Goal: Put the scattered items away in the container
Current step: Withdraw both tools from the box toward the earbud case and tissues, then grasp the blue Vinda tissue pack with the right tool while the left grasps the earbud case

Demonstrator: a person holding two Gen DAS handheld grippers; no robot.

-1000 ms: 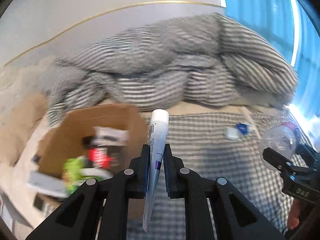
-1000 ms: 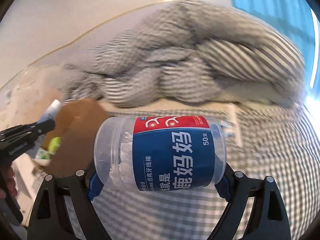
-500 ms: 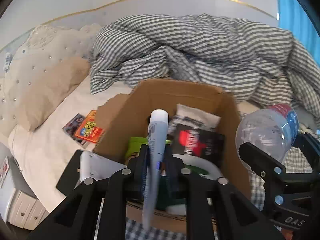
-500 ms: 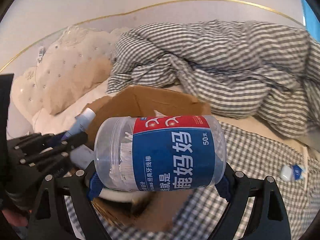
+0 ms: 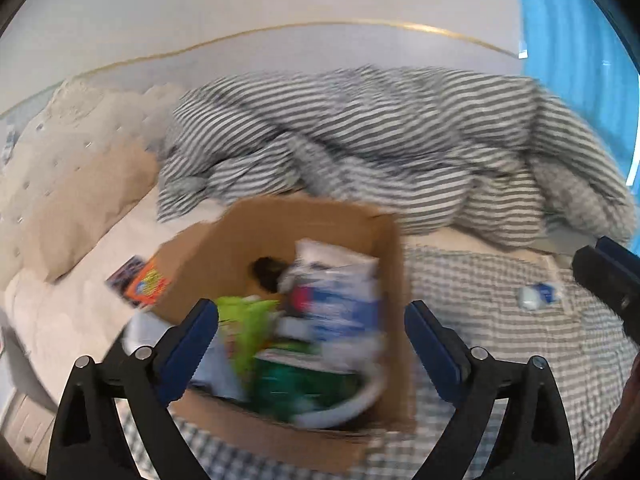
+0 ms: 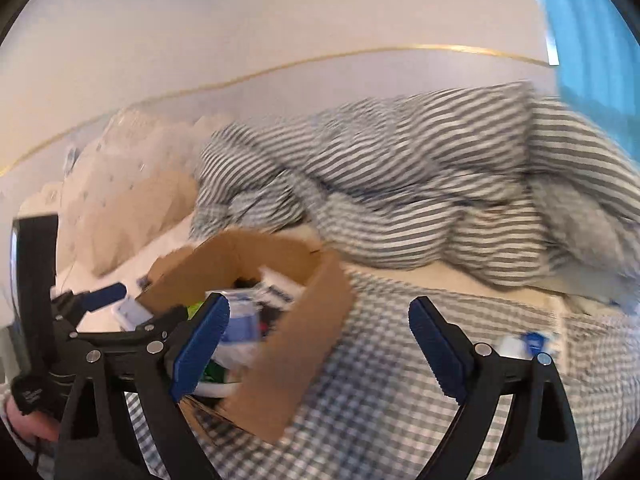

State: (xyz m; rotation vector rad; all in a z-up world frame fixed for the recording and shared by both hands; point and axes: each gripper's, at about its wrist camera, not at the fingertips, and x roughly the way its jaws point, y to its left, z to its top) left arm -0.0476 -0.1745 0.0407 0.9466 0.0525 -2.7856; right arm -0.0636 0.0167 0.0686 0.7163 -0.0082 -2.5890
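Bedroom: checked bedsheet (image 5: 480,320), rumpled striped duvet (image 5: 380,152) behind, everything motion-blurred.
Left wrist view: my left gripper (image 5: 312,344) has just been opening; its jaws stand wide with nothing between them, above the cardboard box (image 5: 280,224), which is already piled with packets.
Left-view risk: a small white-and-blue item (image 5: 538,296) lies on the sheet, well apart from the box; easy to overlook.
Right wrist view: my right gripper (image 6: 318,344) is spread and empty, beside the box's near corner.
Right-view risk: both claws crowd that box; I judge a hasty swing could clip its wall or the other gripper and tip it.
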